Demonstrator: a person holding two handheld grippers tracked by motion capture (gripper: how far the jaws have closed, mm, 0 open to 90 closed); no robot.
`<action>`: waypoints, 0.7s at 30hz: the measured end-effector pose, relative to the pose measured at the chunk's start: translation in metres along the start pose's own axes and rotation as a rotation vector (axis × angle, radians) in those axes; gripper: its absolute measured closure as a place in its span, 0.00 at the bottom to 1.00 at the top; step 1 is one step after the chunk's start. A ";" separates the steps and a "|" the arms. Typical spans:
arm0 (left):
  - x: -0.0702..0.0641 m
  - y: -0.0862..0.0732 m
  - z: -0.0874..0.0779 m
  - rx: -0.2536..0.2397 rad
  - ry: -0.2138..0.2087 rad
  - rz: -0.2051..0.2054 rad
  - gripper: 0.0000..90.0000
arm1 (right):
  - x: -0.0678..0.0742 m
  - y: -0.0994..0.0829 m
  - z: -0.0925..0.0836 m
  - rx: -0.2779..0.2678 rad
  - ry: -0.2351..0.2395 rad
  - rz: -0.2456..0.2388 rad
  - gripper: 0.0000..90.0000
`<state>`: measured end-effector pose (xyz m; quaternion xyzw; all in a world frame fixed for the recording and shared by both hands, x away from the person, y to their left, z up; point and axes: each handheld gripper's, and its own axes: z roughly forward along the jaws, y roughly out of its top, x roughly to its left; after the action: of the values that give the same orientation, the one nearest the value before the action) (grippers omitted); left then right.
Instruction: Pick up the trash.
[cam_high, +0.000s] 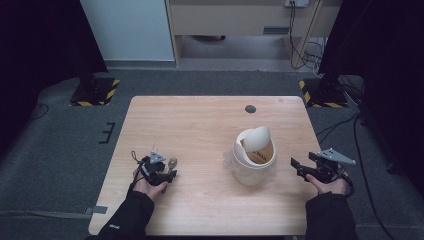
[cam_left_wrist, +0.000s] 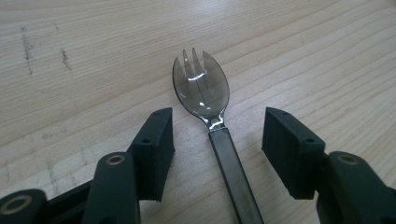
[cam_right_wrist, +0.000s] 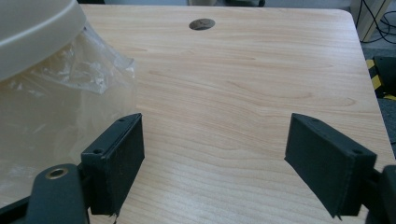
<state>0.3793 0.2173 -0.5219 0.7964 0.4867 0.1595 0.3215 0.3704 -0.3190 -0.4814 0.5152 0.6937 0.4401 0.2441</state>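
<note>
A smoky translucent plastic spork lies flat on the wooden table, tines pointing away. My left gripper is open, its jaws on either side of the spork's handle without touching it; in the high view it sits at the table's left front, with the spork beside it. A cream bin with a tilted swing lid and a clear liner stands right of centre. My right gripper is open beside the bin, holding nothing; in the right gripper view the bin is at its left.
A round cable hole is set in the table near the far edge. Dark curtains hang at both sides, and stands with yellow-black striped bases are on the grey floor beyond the table. Cables trail at the back right.
</note>
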 end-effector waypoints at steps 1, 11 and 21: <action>-0.001 0.001 0.001 -0.001 0.005 0.005 0.50 | 0.000 0.000 0.000 0.003 -0.001 -0.003 0.22; -0.004 0.003 0.002 0.012 0.048 0.030 0.60 | 0.000 0.000 0.000 0.003 -0.002 -0.008 0.22; -0.007 0.004 -0.001 0.037 0.066 0.012 0.88 | 0.001 -0.001 0.002 0.013 0.006 -0.012 0.22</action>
<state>0.3782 0.2105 -0.5179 0.7995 0.4952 0.1784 0.2894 0.3715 -0.3175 -0.4829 0.5112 0.7004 0.4357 0.2413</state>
